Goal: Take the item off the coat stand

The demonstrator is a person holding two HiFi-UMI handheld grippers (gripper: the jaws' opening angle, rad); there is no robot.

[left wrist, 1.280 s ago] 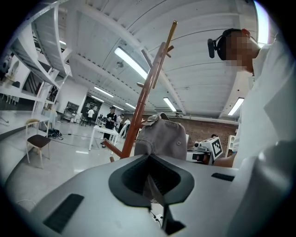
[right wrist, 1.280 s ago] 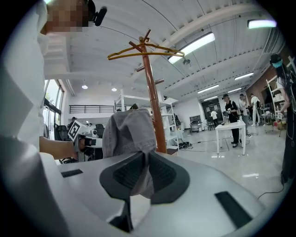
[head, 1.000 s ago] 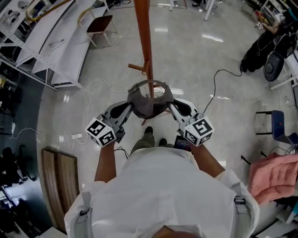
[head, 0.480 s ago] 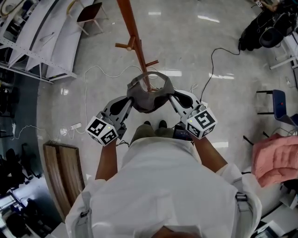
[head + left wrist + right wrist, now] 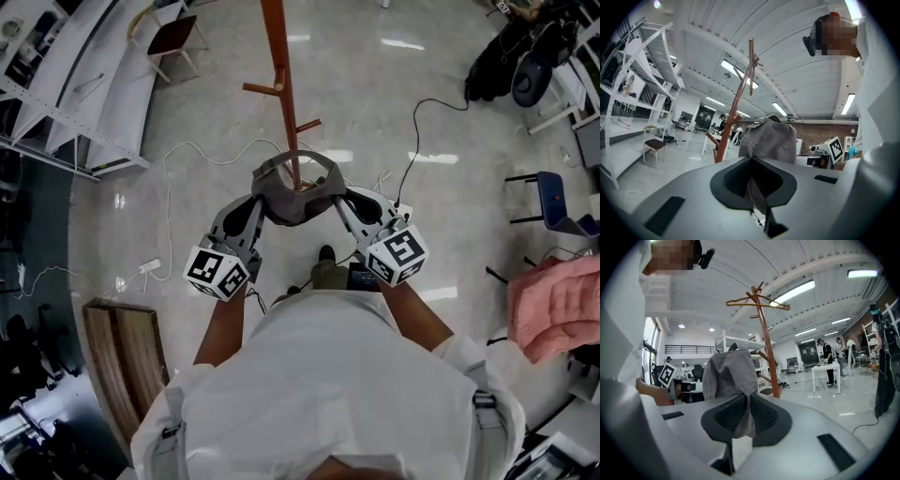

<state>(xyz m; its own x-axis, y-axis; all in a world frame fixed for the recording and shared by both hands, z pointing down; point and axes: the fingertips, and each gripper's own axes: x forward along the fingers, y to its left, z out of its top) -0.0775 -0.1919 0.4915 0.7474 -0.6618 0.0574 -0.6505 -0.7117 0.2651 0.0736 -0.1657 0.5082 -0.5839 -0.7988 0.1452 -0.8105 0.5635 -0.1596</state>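
The grey cap (image 5: 298, 202) is hanging stretched between the two tools, just in front of the coat stand (image 5: 279, 66) and above the floor (image 5: 187, 187). The left hand-held gripper (image 5: 262, 195) is pinching a fold of the cap's fabric with its jaws closed on it, as the left gripper view is showing, with the cloth (image 5: 771, 140) rising out of the shut jaws beside the stand's pole (image 5: 736, 108). The right hand-held gripper (image 5: 334, 199) is likewise clamping the cap's opposite side, the fabric (image 5: 731, 371) bunching between its closed jaws in front of the stand (image 5: 766, 333). From above, the cap's open hollow is facing the stand and the pole is showing through its rim; whether the cap is looping around the pole or hanging clear of it cannot be told. The stand's top is running out of the head view, and its base is lying hidden behind the cap.
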